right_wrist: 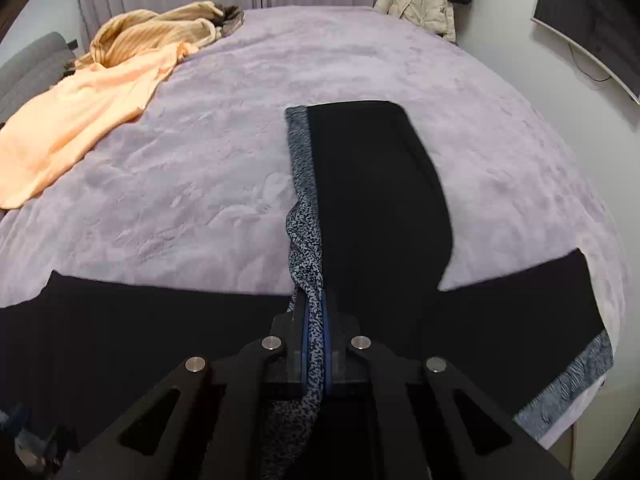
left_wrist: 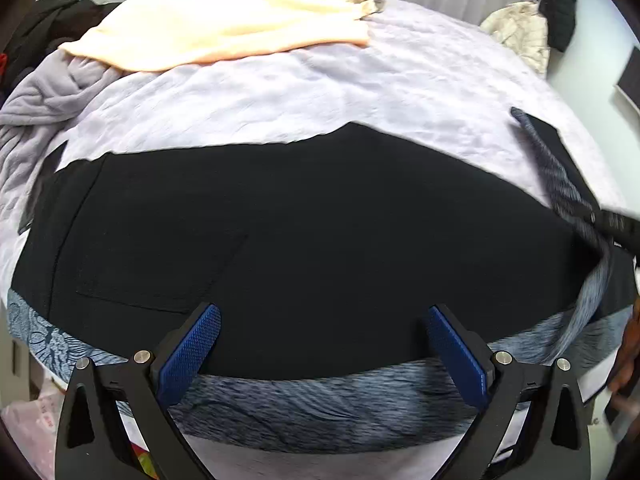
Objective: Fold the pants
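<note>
Black pants with a grey patterned waistband (left_wrist: 304,232) lie along the near edge of the lilac plush bedspread (left_wrist: 280,92). The left gripper (left_wrist: 322,334) hovers open, holding nothing; the right gripper (right_wrist: 315,344) is clamped on the waistband.

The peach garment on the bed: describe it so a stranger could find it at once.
Start from the lilac bedspread and go to its far left corner. The peach garment lies spread flat there, one end tucked under a crumpled tan striped top. It is plain and pale orange, unlike the black pants.
</note>
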A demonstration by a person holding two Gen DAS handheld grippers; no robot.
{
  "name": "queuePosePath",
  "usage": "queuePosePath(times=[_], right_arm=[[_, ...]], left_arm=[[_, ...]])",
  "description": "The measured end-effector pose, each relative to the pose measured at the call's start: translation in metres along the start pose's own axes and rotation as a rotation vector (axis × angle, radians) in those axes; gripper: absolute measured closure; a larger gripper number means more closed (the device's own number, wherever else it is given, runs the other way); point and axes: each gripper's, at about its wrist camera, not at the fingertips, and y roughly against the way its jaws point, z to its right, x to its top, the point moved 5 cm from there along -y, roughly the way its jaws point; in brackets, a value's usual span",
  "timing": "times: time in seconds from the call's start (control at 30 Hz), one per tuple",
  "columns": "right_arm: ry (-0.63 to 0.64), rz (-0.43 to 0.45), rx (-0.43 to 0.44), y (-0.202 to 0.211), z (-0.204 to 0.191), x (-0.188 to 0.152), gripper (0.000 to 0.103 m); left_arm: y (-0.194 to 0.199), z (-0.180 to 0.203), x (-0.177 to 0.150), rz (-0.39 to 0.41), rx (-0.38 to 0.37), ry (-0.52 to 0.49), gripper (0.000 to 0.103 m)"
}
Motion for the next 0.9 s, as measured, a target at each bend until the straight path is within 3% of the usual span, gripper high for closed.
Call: queuePosePath(times=[0.1,0.2,0.3,0.4,0.5,0.57,0.6,0.73,0.8,0.9], right_arm=[[0.042,0.054,-0.046,0.035,0.025,-0.033,0.098],[0.067,0.007,-0.044,0.037,0.043,-0.061,0.1],[0.128,0.011,-0.048,0.03,0.051,-0.085,0.1],[0.232,0.053,-0.084,0.034,0.041,-0.089,0.097],[0.298,0.129,-0.113,0.051,0.029,-0.075,0.07],[0.318,0.226,-0.159,0.062,0.021,-0.059,0.033],[0.33,0.255,-0.163,0.064,0.017,-0.05,0.025],[0.42,0.313,-0.24,0.047,-0.014,-0.005,0.022],[0.463,0.26,-0.266,0.025,-0.031,0.014,0.022],[0.489,0.073,-0.293,-0.03,-0.046,0.036,0.022]], left_arm=[[0.01,0.028,0.002,0.032,-0.049,-0.074,0.0],[0.003,0.057,0.001,0.026,-0.067,-0.154,0.0],[-0.024,0.079,-0.005,-0.031,-0.055,-0.202,0.0],[-0.035,0.086,-0.005,-0.002,0.009,-0.217,0.0],[-0.036,0.082,-0.005,-0.009,-0.004,-0.198,0.0],[-0.035,0.075,-0.006,-0.001,-0.004,-0.197,0.0],[-0.034,0.073,-0.006,0.002,0.002,-0.196,0.0],[-0.031,0.078,-0.011,0.001,0.011,-0.187,0.0],[-0.029,0.077,-0.014,-0.003,0.008,-0.187,0.0],[-0.03,0.075,-0.011,-0.008,0.001,-0.189,0.0]])
